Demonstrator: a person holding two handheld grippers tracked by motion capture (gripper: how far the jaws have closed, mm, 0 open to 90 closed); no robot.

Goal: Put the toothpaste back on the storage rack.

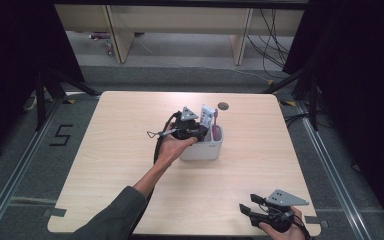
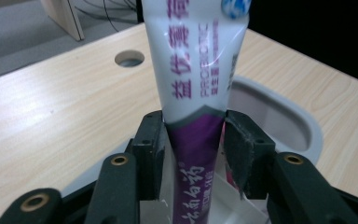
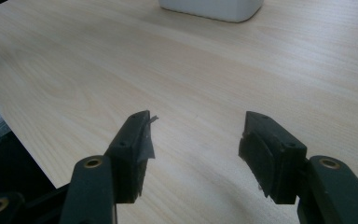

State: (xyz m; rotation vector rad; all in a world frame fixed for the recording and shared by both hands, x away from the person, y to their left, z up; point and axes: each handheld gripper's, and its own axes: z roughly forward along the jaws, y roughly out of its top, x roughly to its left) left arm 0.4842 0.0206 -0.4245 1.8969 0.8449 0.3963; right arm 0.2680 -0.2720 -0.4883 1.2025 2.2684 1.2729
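1. The left tongs (image 2: 193,140) stand on either side of a toothpaste tube (image 2: 196,74), at the seam where its white upper part meets the purple lower part. The left pad looks to touch the tube; at the right pad a thin gap may show, so I cannot say for sure that the grip is firm.
2. The tube stands upright with its lower end down inside a white cup (image 1: 203,147), which sits near the middle of the worktop (image 1: 105,165).
3. A pink toothbrush (image 1: 215,124) also rises from the cup, just beside the tube.
4. The right tongs (image 3: 196,149) are apart and hold nothing; they hover over bare worktop at the near right corner, well apart from the cup.
5. Progress, as I judge it: the tube is already seated in the cup, so the placing looks nearly done. What is left is to let go fully and draw the left tongs clear without tipping the tube or the cup.
6. Writing: the tube carries purple Chinese characters running along its length and, beside them, the word "PROBIOTIC". White characters sit on the purple lower part, too blurred to read.
7. A grommet hole (image 2: 129,58) lies in the worktop beyond the cup.
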